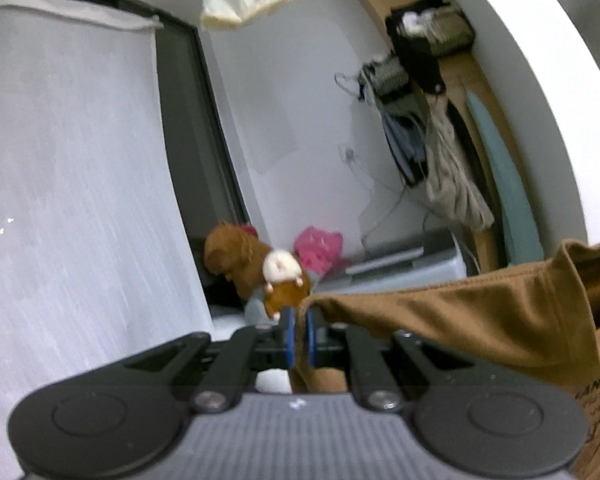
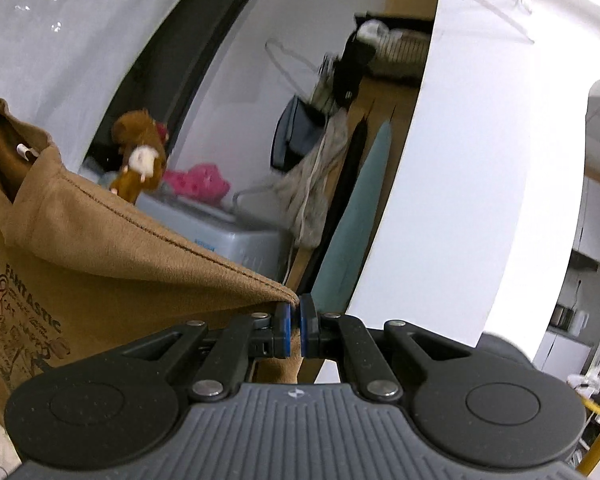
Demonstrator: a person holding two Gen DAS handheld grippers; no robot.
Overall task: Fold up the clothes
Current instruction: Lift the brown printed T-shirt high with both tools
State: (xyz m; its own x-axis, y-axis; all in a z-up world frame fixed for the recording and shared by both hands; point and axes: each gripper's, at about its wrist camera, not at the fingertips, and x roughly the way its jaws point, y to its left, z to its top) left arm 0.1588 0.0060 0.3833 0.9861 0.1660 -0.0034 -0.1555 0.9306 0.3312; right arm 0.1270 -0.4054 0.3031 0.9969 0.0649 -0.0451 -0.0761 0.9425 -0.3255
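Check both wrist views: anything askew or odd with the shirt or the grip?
Nothing stands out. The left claw and right claw are each shut on an edge of the brown shirt, which hangs stretched between them. Both views are motion-blurred, and the clutter behind is background only.

L tongs [image 1: 299,336] clamped tight, R tongs [image 2: 294,330] same, both level

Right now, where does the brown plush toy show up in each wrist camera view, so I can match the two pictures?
Left wrist view: the brown plush toy sits low, left of centre, just above the left tool's tips.
Right wrist view: the toy sits upper left, above the brown T-shirt's stretched hem.
Shared landmark: the pink item just right of the toy in both.
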